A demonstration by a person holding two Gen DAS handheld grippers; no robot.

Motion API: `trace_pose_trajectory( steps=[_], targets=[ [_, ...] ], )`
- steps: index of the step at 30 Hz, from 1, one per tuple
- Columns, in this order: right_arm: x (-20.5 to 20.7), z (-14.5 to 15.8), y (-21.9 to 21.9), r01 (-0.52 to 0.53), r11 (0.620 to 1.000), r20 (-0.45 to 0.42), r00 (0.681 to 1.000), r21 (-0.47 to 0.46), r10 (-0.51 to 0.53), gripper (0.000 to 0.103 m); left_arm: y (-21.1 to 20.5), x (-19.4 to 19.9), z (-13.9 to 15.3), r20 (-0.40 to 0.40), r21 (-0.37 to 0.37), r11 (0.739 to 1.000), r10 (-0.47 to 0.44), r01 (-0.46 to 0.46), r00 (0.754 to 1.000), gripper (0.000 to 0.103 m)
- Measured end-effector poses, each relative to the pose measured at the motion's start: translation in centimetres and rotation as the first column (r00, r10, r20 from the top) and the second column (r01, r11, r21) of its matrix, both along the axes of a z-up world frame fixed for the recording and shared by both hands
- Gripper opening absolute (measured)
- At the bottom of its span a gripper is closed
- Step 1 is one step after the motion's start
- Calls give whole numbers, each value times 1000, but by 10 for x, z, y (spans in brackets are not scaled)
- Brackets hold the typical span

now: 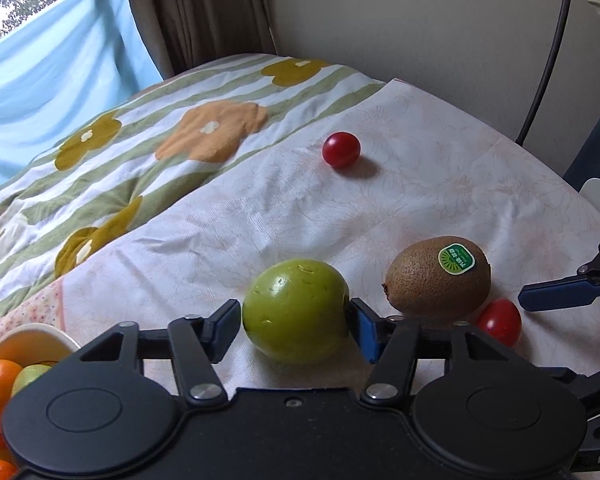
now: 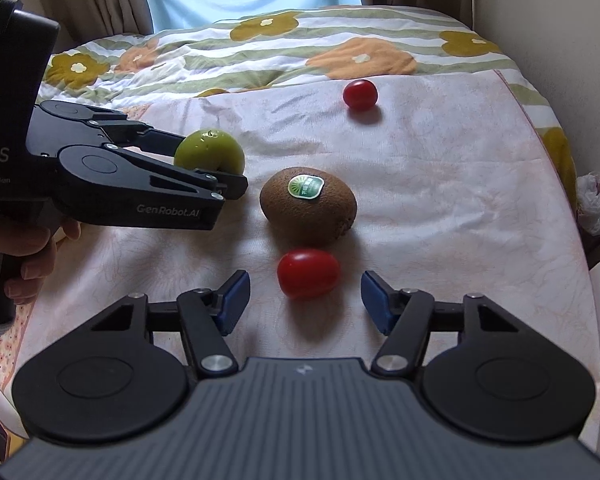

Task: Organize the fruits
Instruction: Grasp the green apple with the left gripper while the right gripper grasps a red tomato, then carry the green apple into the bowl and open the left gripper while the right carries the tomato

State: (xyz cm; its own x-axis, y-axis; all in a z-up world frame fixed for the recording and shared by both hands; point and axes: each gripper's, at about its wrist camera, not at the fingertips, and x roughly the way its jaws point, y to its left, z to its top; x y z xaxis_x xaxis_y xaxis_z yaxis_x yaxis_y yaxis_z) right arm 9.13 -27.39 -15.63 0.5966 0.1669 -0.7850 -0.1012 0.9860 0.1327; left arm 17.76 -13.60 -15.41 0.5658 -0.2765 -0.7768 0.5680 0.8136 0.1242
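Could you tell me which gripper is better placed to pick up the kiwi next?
Right. The right gripper is open just before the kiwi, only a tomato between its fingers, while the left gripper is shut on the green fruit.

readable marks on the gripper and the kiwi

"genrobot.ai" stood on the left gripper (image 2: 220,176) beside a cut-off "das"; the kiwi (image 2: 308,206) bore a green sticker (image 2: 306,186), its print unreadable.
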Motion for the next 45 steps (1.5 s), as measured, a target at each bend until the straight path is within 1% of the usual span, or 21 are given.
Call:
trace_pose_trajectory(
  steps=[5, 14, 16, 18, 25, 30, 35, 40, 45],
  targets=[
    [3, -1, 0, 8, 1000, 1, 1000, 1, -8, 68, -1, -1, 0, 6, 3, 1000, -7, 7, 1000, 61],
    [7, -2, 0, 1, 1000, 5, 1000, -8, -1, 63, 3, -6, 2, 6, 0, 1000, 8, -8, 1000, 60],
    [7, -2, 0, 4, 1000, 6, 1000, -10, -4, 60, 4, -8, 3, 9, -2, 1000, 12, -12, 1000, 60],
    [8, -4, 0, 7, 1000, 2, 1000, -7, -7, 52, 6, -10, 4, 12, -4, 1000, 20, -20, 1000, 60],
    [4, 3, 1, -4, 1000, 18, 1000, -11, 4, 51, 14, -20, 13, 26, -11, 999, 52, -52, 998, 60],
    [-3, 17, 2, -8, 1000, 33, 999, -8, 8, 51, 23, -29, 28, 46, -29, 997, 73, -72, 996, 60],
    [-6, 37, 7, -16, 1000, 54, 998, -10, 16, 51, 35, -39, 50, 76, -54, 994, 99, -95, 992, 60],
    [-6, 65, 19, -32, 999, 75, 997, -18, 33, 51, 52, -49, 78, 97, -73, 989, 138, -132, 986, 60],
    [-2, 98, 34, -55, 998, 106, 993, -18, 57, 51, 78, -56, 106, 137, -93, 980, 188, -177, 972, 60]
  ],
)
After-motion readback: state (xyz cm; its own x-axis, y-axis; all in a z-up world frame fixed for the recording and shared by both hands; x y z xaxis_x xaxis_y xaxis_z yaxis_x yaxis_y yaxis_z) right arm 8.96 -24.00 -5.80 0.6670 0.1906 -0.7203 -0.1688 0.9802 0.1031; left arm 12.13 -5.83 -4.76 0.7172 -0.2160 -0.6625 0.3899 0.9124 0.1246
